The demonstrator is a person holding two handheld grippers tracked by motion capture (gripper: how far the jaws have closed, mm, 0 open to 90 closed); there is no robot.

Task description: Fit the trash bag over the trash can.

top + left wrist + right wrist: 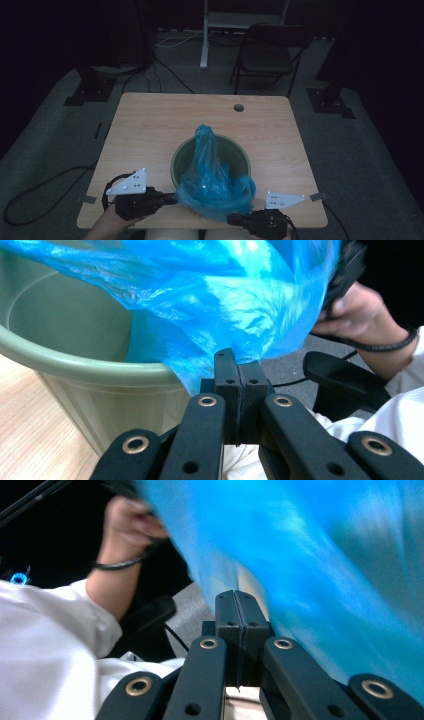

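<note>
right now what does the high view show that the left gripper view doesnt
High view alone: the whole wooden table with the hole near its far edge, the folding chair on the floor beyond, and the left tool and right tool at the near sides of the blue plastic bag.

Left gripper view alone: the left tool's jaws pressed together on the bag's edge, the ribbed outer wall of the green bucket, and a hand close up.

Both: the bag draped over the bucket.

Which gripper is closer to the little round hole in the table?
Left, I think, only narrowly. The left gripper sits nearer the hole; the right gripper is at the table's very front edge, farther back.
</note>
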